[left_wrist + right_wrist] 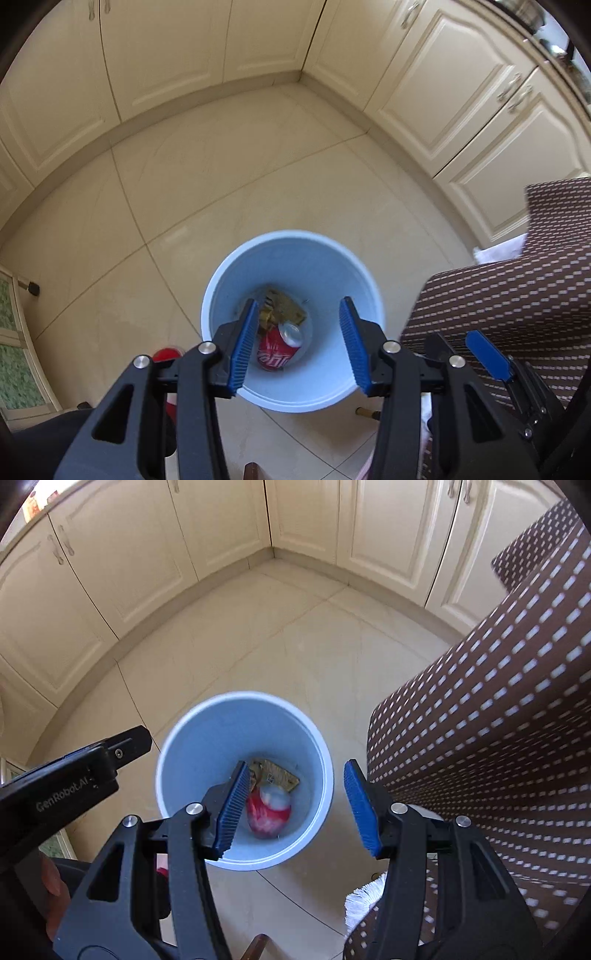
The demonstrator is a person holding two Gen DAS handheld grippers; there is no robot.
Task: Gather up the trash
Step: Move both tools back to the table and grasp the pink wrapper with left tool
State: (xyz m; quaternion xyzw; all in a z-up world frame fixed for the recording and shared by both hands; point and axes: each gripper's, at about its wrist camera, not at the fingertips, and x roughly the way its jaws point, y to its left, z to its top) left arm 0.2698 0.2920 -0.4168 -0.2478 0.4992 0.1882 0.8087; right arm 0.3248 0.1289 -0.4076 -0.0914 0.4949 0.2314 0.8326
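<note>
- The round pale-blue plastic bin [295,254] stands on the cream tiled floor [229,184], beside a brown table cloth with white dashes [498,720].
- At its bottom lie a crushed red drink can [279,349] and a crumpled yellowish wrapper [284,308].
- The left claw [298,347] and right claw [293,806] both hang above the bin, jaws apart and empty.
- The drop looks done; next, I judge, comes finding further trash.
</note>
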